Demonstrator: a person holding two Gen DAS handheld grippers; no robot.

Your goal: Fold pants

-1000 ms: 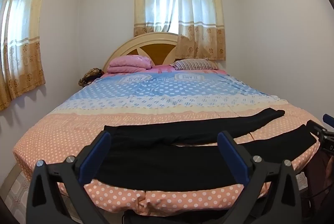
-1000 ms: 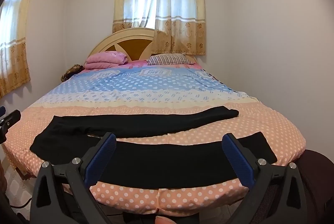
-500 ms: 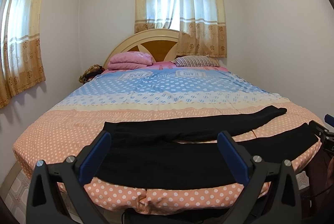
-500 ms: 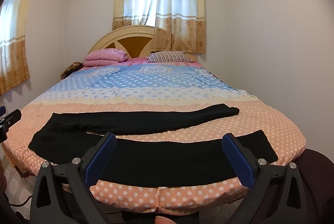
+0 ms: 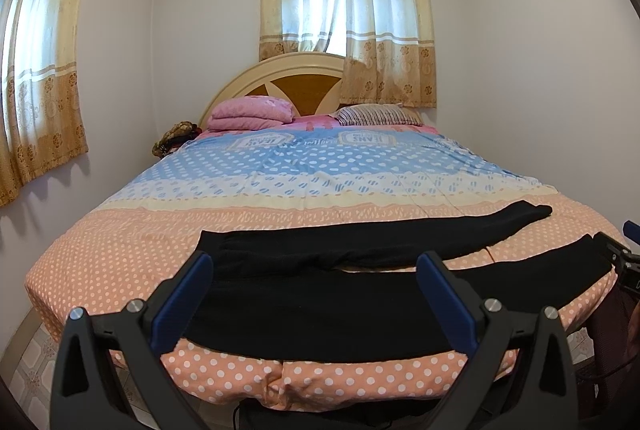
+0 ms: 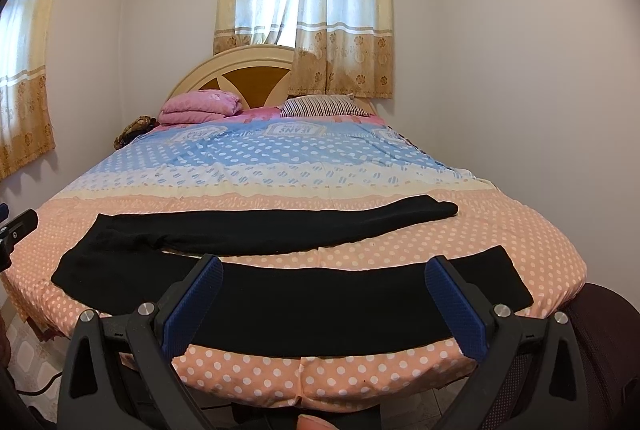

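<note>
Black pants [image 5: 320, 294] [image 6: 304, 294] lie spread flat across the foot of the bed, waist at the left, both legs running right with a gap between them. My left gripper [image 5: 316, 270] hovers open before the bed's near edge, over the waist end. My right gripper [image 6: 324, 278] is open too, held above the near leg, nothing between its blue pads [image 6: 452, 306]. Neither touches the cloth. The tip of the other gripper shows at the right edge of the left wrist view and the left edge of the right wrist view.
The bed [image 5: 120, 250] [image 6: 540, 254] has a peach dotted cover, blue further back. A pink folded blanket [image 5: 252, 111] and striped pillow [image 5: 378, 114] lie by the headboard. Walls stand close on both sides, curtains at the windows. Tiled floor [image 5: 28, 362] shows at lower left.
Both views have tilted slightly downward and drawn a little closer to the bed. The pants have not moved, and both grippers stay open.
</note>
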